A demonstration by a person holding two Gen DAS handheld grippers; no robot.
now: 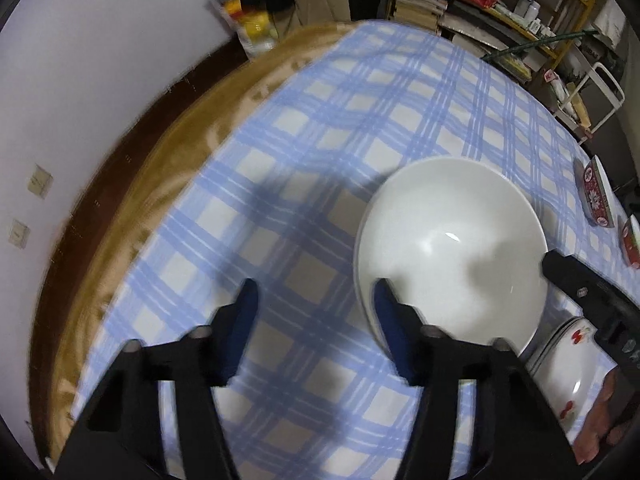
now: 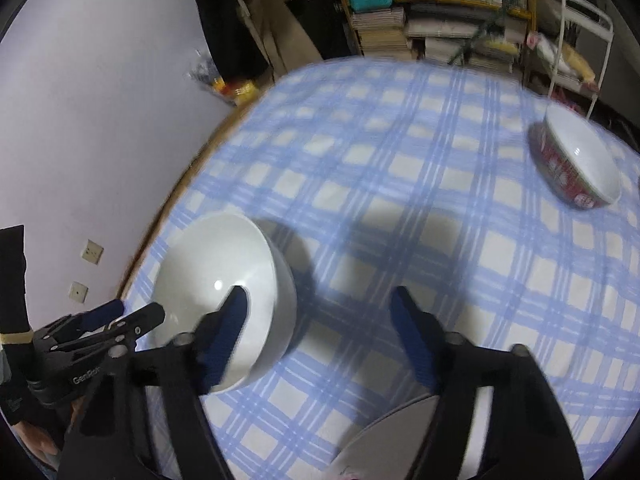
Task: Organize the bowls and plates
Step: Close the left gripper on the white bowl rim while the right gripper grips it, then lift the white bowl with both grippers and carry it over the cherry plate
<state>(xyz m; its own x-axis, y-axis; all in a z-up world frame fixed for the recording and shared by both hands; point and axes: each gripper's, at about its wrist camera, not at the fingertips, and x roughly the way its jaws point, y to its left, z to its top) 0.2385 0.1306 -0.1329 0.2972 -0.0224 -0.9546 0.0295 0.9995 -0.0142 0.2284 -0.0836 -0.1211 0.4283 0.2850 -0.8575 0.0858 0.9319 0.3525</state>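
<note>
Overhead, both wrist views looked down on a table (image 1: 280, 184) under a blue-and-white checked cloth, with a tan blanket showing along its left edge.

White bowl (image 1: 450, 248): stood upright near the left edge of the table, mouth up, empty.

Left gripper (image 1: 316, 300): jaws stood about half open, nothing gripped. Its right finger (image 1: 394, 320) overlapped the bowl's near-left rim; its left finger sat over bare cloth outside the bowl. So the rim lay at the right jaw, not centred in the gap. Whether that pad touched the rim could not be told from the blur.

Right gripper (image 2: 320, 304): jaws also about half open, nothing gripped. Its left finger (image 2: 228, 328) hung over the bowl's right side and inner wall; its right finger sat over cloth, well clear of the bowl. Contact not resolvable.

In the left wrist view the right gripper's finger tip showed at the bowl's right rim, so the 2 grippers flanked the bowl from opposite sides.

Other dishes: a red-patterned bowl (image 2: 576, 164) stood near the far right edge of the table, well apart from the white bowl. A white dish with red flowers (image 1: 568, 364) lay just beside the white bowl at the near edge.
</note>
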